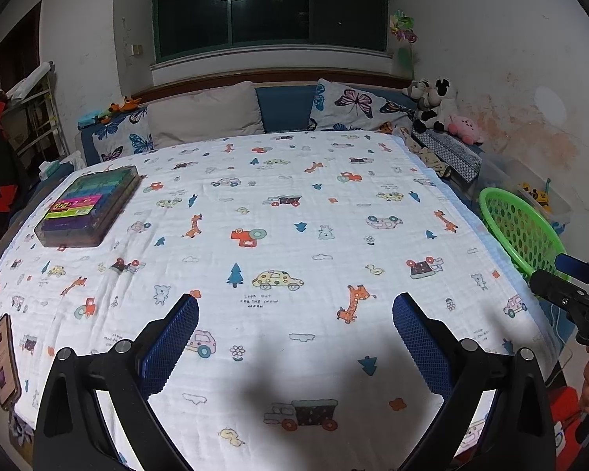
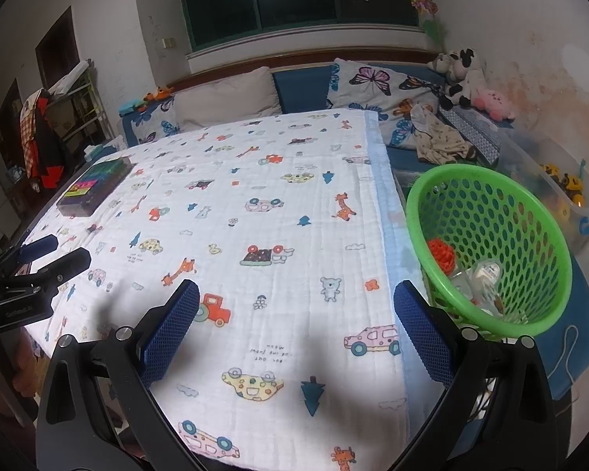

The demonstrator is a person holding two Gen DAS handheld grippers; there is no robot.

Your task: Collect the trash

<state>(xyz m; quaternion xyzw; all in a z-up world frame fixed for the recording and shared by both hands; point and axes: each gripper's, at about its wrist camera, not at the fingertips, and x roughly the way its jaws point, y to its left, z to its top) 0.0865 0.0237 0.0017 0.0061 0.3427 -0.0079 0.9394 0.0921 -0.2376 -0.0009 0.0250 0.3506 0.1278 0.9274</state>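
Left gripper (image 1: 294, 306): I see its jaws spread wide over the printed blanket (image 1: 278, 212), gripping nothing.
Right gripper (image 2: 296, 294): mine here also gapes, empty, near the blanket's right edge.
Green basket (image 2: 424, 196): just beside the bed's right edge.
Trash (image 2: 441, 255): orange crumpled piece and clear wrappers lie inside the basket.
Marker case (image 1: 88, 206): far left on the blanket.
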